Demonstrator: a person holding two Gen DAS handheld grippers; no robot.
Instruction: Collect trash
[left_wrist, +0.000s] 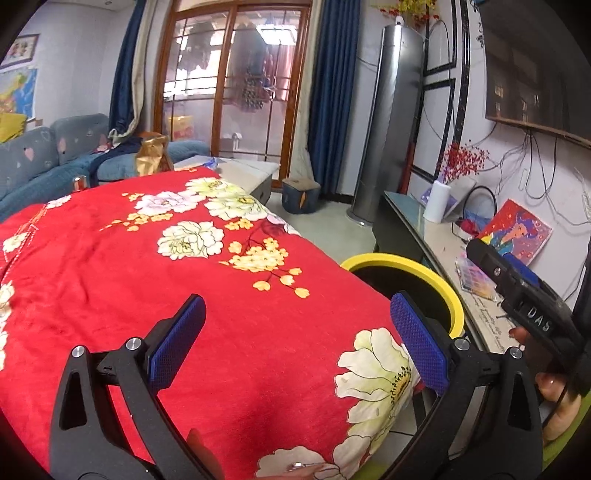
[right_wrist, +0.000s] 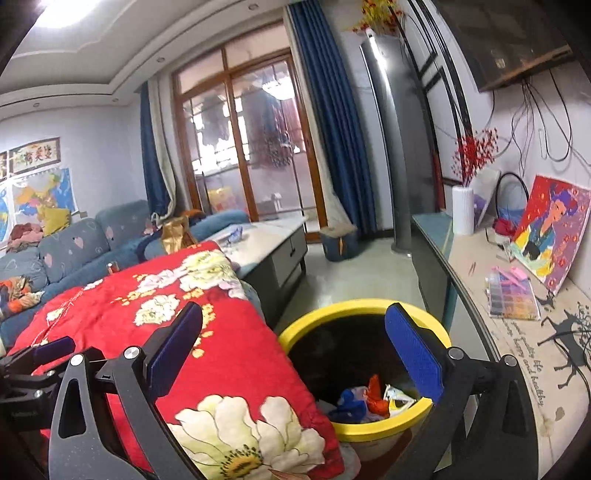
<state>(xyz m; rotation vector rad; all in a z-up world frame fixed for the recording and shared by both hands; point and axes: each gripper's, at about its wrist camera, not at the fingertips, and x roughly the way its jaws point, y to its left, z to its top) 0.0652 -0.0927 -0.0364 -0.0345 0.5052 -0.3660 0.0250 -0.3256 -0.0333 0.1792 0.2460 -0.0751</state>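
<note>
A yellow-rimmed trash bin (right_wrist: 373, 430) stands on the floor to the right of a table covered by a red floral blanket (right_wrist: 192, 332). Crumpled trash (right_wrist: 364, 400), blue, red and white, lies inside it. My right gripper (right_wrist: 295, 350) is open and empty, held above the bin's near side and the blanket's edge. My left gripper (left_wrist: 297, 339) is open and empty, above the red blanket (left_wrist: 155, 280); the bin's rim (left_wrist: 436, 273) shows just beyond its right finger. The right gripper's body (left_wrist: 528, 299) shows at the right of the left wrist view.
A long sideboard (right_wrist: 517, 350) with a painting (right_wrist: 554, 232), bead box and white vase runs along the right wall. A grey coffee table (right_wrist: 273, 243) and blue sofa (right_wrist: 92, 240) lie behind the blanket. A blue basket (right_wrist: 340, 243) and tall air conditioner (right_wrist: 391, 147) stand near the glass door.
</note>
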